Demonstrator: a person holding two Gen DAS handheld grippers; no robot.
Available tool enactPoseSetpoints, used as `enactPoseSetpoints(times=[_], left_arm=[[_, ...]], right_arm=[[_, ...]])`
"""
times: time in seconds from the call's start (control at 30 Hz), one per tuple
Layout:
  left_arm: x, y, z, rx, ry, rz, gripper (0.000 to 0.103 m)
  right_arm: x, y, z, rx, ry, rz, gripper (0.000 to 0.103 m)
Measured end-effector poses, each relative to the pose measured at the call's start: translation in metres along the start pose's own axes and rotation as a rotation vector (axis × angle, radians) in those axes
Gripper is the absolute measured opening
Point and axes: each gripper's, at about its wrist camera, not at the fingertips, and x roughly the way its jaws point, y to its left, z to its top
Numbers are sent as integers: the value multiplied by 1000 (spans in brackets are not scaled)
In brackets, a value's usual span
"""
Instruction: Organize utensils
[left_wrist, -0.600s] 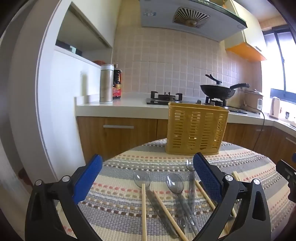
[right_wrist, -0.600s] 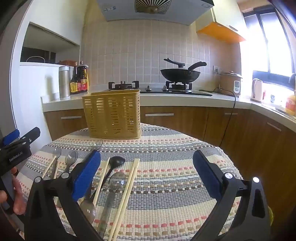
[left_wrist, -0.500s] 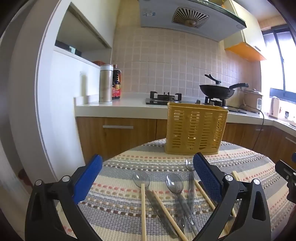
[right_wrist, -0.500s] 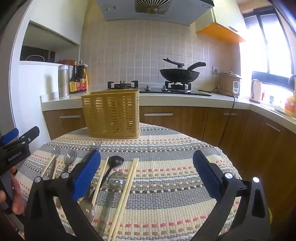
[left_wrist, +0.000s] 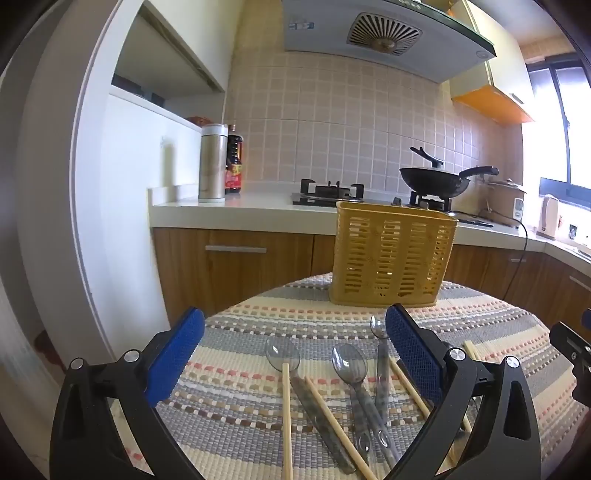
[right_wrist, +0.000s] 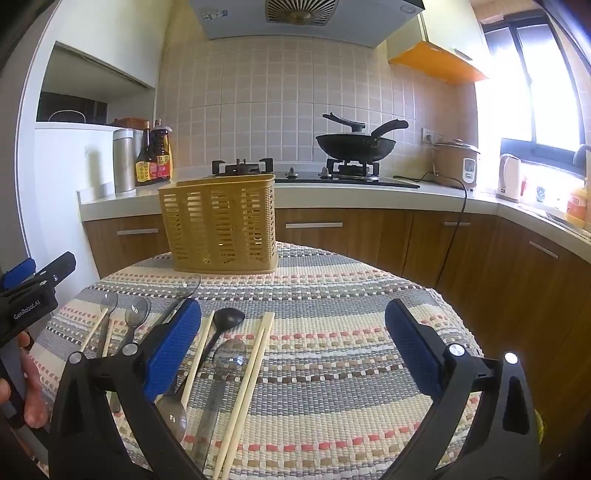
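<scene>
So far nothing sorted: spoons (left_wrist: 349, 363), chopsticks (right_wrist: 247, 384) lying on desk (right_wrist: 332, 350); basket (right_wrist: 219, 225) looking empty; both tongs (left_wrist: 295, 354) (right_wrist: 291, 350) hovering wide, holding nothing.

Wok (right_wrist: 355, 144) on stove; rice cooker (right_wrist: 457, 163); kettle (right_wrist: 509, 178).

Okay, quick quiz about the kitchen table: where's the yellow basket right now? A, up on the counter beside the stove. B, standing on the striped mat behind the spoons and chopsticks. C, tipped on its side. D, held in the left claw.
B: the basket stands upright on the striped mat, beyond the spoons and chopsticks, and both claws are open and hold nothing.
</scene>
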Motion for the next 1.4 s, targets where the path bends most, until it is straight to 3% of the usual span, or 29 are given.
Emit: enactPoseSetpoints(times=[1.4], left_arm=[[2, 1, 2, 3, 14, -15, 95]], right_arm=[[-2, 2, 0, 2, 1, 47, 95]])
